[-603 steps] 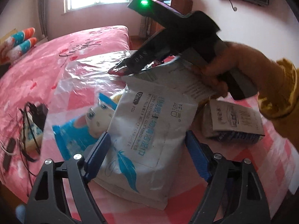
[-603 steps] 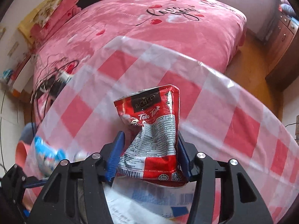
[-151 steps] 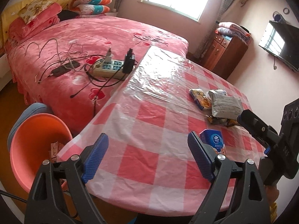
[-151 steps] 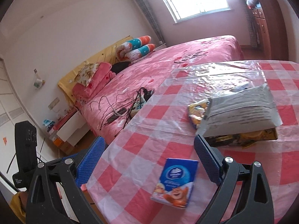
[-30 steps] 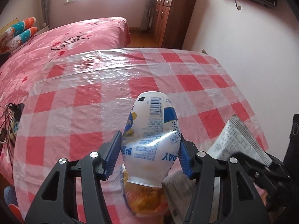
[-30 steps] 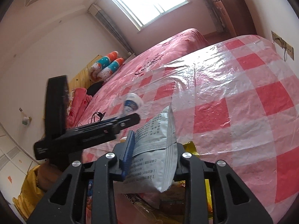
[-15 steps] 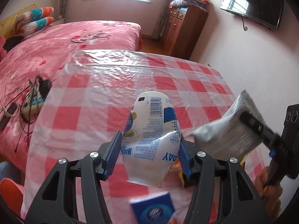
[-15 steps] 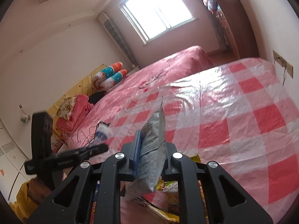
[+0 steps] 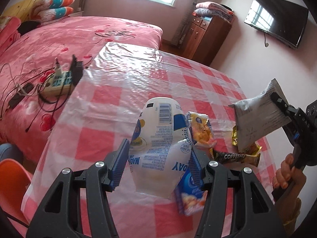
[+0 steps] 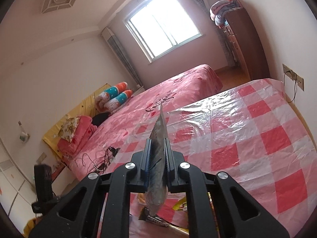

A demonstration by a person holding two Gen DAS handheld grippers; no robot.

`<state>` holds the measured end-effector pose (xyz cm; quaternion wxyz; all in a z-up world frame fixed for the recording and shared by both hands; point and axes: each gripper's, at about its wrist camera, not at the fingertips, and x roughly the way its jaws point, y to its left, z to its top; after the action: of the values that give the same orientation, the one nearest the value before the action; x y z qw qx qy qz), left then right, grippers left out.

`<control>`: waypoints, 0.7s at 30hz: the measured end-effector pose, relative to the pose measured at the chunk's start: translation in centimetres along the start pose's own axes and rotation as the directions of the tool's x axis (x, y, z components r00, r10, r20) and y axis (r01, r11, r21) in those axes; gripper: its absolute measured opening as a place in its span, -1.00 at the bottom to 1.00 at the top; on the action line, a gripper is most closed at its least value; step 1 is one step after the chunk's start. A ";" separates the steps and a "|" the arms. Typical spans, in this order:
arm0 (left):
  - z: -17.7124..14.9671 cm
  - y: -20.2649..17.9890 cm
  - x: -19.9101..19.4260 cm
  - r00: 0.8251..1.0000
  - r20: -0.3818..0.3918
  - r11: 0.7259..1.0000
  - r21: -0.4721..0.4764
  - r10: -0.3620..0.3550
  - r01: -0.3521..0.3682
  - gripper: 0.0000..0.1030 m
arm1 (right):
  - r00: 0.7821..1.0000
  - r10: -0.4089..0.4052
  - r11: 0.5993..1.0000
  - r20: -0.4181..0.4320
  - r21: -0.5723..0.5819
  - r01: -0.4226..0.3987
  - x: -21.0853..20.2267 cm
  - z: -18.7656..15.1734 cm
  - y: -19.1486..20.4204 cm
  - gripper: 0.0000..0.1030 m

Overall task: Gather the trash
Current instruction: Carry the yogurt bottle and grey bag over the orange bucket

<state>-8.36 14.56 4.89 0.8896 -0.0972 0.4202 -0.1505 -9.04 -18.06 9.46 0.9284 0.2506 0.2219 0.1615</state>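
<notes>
A white plastic cup (image 9: 158,130) with blue print and a barcode hangs upside down above the table, and my left gripper (image 9: 158,154) is shut on it. At the right of the left wrist view my right gripper (image 9: 276,99) holds a grey foil packet (image 9: 255,119) up off the table. The right wrist view shows that gripper (image 10: 158,148) shut flat on the thin packet (image 10: 160,123), seen edge on. A yellow snack wrapper (image 9: 201,129), a coffee sachet (image 9: 233,155) and a blue tissue pack (image 9: 190,194) lie on the table below.
The table (image 9: 111,103) wears a pink checked cloth under clear plastic. An orange bin (image 9: 10,180) stands on the floor at its near left corner. A power strip (image 9: 59,81) with cables lies on the pink bed (image 9: 79,35). A wooden cabinet (image 9: 206,35) stands behind.
My left gripper has carried the cup leftward across the table, bringing the bed edge and orange bin into view. My right gripper has risen, squeezing the grey packet flat and lifting it off the pile.
</notes>
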 end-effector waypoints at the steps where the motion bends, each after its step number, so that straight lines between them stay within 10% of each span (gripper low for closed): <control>1: -0.1 0.3 -0.2 1.000 0.003 1.000 -0.005 0.002 -0.002 0.12 | 1.000 0.006 1.000 -0.002 -0.001 -0.006 0.0 0.1 0.3 -0.75; 12: -2.3 4.7 -3.7 0.999 0.032 0.996 -0.084 0.031 -0.028 0.12 | 0.989 0.123 0.991 -0.085 -0.044 -0.127 1.8 -1.0 6.8 -0.75; 21: -4.4 10.2 -7.7 0.992 0.075 0.980 -0.180 0.100 -0.085 0.12 | 0.938 0.256 0.958 -0.234 -0.071 -0.279 5.4 -3.9 15.1 -0.75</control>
<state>-14.49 26.58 4.57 0.9004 -0.1621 0.3982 -0.0671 -9.18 -1.91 12.77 0.8786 0.2105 0.2797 0.3247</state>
